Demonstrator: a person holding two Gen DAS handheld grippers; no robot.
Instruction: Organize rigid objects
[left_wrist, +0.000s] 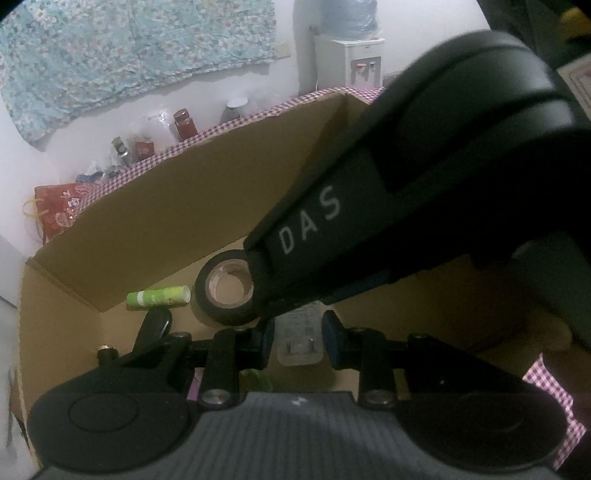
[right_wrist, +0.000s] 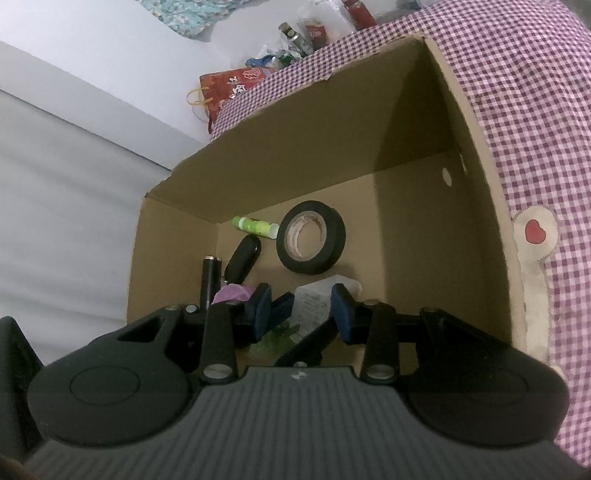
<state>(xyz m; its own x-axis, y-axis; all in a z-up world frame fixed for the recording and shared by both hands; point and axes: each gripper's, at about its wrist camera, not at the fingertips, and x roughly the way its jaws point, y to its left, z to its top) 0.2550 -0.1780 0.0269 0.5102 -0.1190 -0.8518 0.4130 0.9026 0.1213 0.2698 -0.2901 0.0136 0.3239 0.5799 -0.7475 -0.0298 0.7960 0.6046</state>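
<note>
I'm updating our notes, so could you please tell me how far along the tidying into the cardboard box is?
Done: a black tape roll, green glue stick, black fob and black torch lie in the cardboard box. In hand: the left gripper seems to clamp a white plastic packet low inside it; the right gripper hovers alongside. Left: releasing it; no loose items show on the checked cloth.

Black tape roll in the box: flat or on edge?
Flat. The black tape roll lies on the cardboard box floor, its round core hole facing up, beside the green tube.
</note>
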